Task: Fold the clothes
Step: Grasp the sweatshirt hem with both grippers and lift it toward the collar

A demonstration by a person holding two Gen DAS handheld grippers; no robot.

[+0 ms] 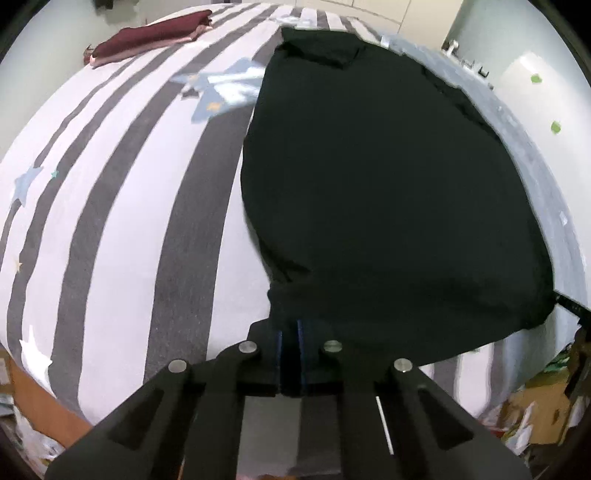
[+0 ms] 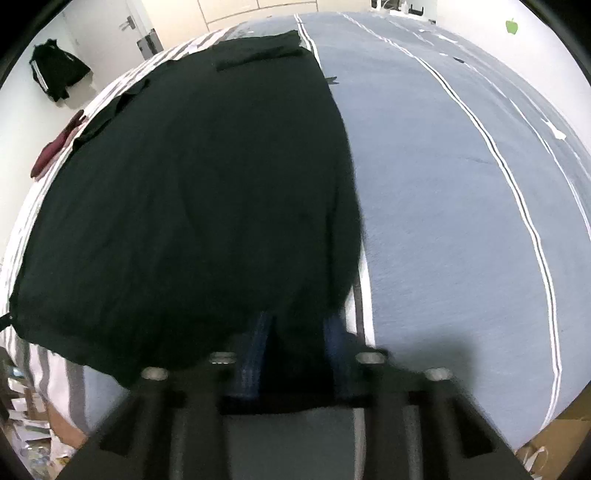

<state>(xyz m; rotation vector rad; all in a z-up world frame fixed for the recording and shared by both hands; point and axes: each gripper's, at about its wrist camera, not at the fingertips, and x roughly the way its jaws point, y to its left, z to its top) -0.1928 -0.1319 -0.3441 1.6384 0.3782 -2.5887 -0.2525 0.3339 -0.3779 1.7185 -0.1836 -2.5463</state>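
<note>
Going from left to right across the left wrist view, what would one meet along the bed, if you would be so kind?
Folded maroon garment → striped grey-and-white sheet → blue star print → black garment → pale wall with green stickers.

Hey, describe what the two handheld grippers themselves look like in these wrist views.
Both are matte black, angular bodies. Each carries four round silver pins across its linkage bars and two fingers lined with blue pads. The left gripper has a thin white line on its right bar. The right gripper looks blurred. No cables or sleeves show.
</note>
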